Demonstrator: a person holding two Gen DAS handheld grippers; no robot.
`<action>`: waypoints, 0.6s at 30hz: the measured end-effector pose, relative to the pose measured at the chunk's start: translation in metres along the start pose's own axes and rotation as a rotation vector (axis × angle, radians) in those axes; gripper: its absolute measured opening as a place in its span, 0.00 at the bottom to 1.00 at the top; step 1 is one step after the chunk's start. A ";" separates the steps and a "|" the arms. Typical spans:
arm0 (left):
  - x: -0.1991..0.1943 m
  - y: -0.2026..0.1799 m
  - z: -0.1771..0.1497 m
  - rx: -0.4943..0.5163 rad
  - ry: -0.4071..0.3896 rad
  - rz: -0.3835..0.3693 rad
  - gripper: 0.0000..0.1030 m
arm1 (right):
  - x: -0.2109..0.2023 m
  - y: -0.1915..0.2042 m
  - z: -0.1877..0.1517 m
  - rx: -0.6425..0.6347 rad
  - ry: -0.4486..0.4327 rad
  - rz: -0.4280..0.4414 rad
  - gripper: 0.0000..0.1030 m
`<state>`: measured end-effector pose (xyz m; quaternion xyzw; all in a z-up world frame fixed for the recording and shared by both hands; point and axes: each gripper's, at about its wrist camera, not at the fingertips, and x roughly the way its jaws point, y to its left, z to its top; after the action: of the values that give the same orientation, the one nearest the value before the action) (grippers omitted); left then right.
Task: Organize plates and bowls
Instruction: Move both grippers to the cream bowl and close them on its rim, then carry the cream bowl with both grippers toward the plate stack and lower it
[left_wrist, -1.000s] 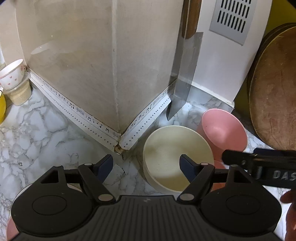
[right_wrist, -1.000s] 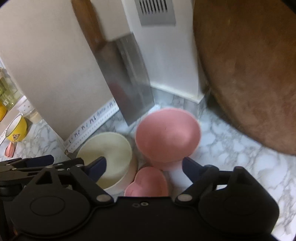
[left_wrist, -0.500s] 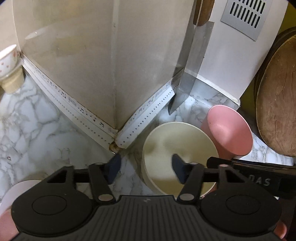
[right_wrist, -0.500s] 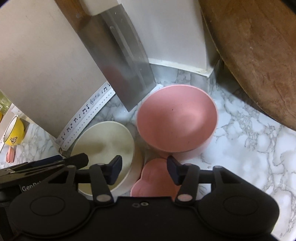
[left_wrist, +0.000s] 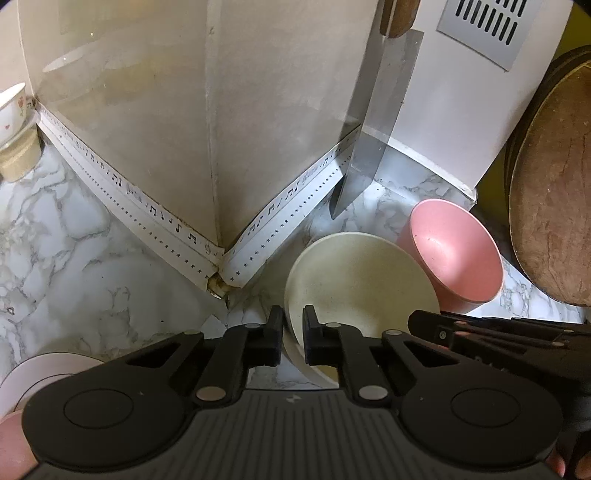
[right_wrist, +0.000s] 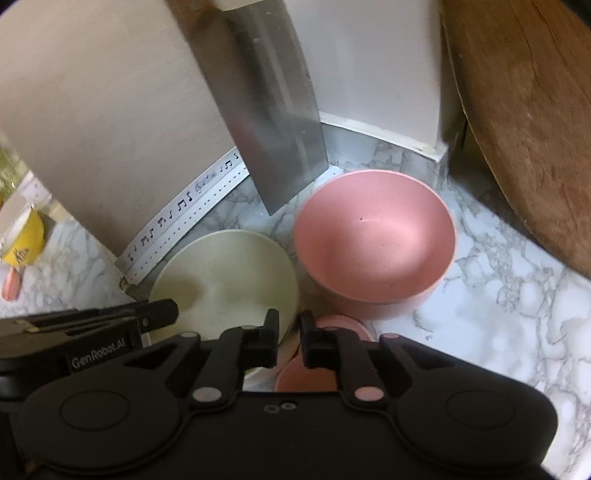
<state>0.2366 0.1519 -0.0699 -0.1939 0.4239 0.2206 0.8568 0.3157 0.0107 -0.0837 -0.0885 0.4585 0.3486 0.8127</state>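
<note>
we've got our left gripper clamped on the near-left rim of the cream bowl. our right gripper is closing with the rim of the small pink dish between its jaws; whether it pinches yet, we can't tell. the pink bowl sits just right of the cream one, far side, under the cleaver. nothing's stacked yet, so we judge the sorting is barely begun.

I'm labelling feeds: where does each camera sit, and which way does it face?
Left wrist: on the left tongs, looking down at the counter corner; own tongs shut on the cream bowl rim.
Right wrist: on the right tongs, looking down likewise; own jaws closing, that rim between them.
Shared: cream bowl, pink bowl, cleaver, each other's tongs.
</note>
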 end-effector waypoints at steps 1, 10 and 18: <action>-0.002 -0.001 0.000 0.005 -0.005 0.003 0.10 | 0.000 0.002 0.000 -0.003 -0.001 -0.003 0.11; -0.029 -0.008 -0.004 0.024 -0.021 -0.004 0.10 | -0.032 0.007 -0.002 -0.016 -0.039 -0.004 0.11; -0.063 -0.018 -0.016 0.065 -0.032 -0.038 0.10 | -0.074 0.010 -0.016 -0.006 -0.070 -0.014 0.12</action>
<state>0.2022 0.1152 -0.0246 -0.1705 0.4135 0.1936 0.8732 0.2732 -0.0254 -0.0309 -0.0818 0.4281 0.3473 0.8303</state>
